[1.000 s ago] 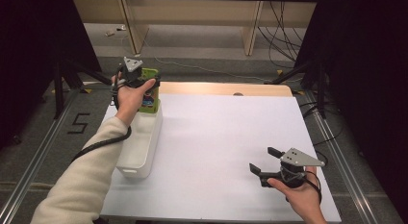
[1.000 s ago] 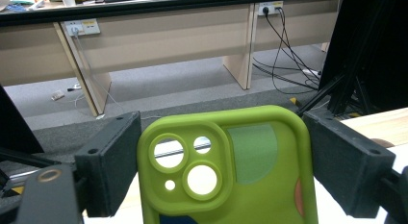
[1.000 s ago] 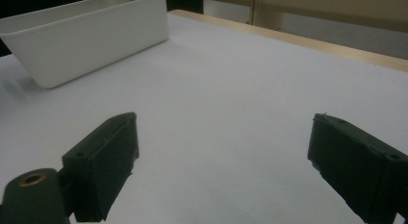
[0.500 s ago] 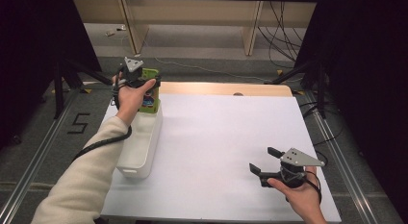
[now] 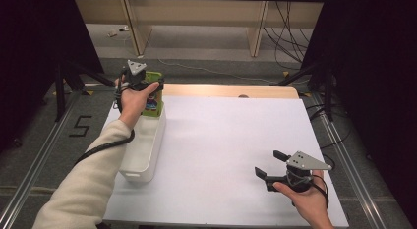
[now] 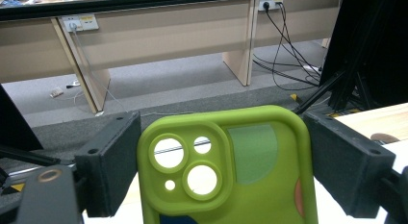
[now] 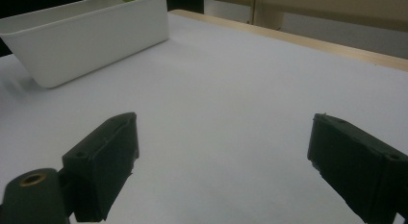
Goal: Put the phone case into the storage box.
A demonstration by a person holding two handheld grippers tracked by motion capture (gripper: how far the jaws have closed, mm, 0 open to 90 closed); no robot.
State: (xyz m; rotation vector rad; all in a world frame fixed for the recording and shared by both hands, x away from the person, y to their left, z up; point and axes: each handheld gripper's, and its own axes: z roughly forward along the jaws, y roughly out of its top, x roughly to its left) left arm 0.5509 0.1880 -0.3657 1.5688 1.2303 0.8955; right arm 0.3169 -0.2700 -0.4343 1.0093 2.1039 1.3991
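A green phone case (image 6: 226, 171) was held clamped in the left gripper (image 5: 139, 81) over the white bin (image 5: 142, 150) at the bench's far left corner, not yet dropped in, while the right gripper (image 5: 271, 165), fingers apart, was held idle near the near right corner.

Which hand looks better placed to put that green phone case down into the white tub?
Left. The left gripper is already shut on the green phone case above the far end of the white tub; the right gripper rests open, far across the table.
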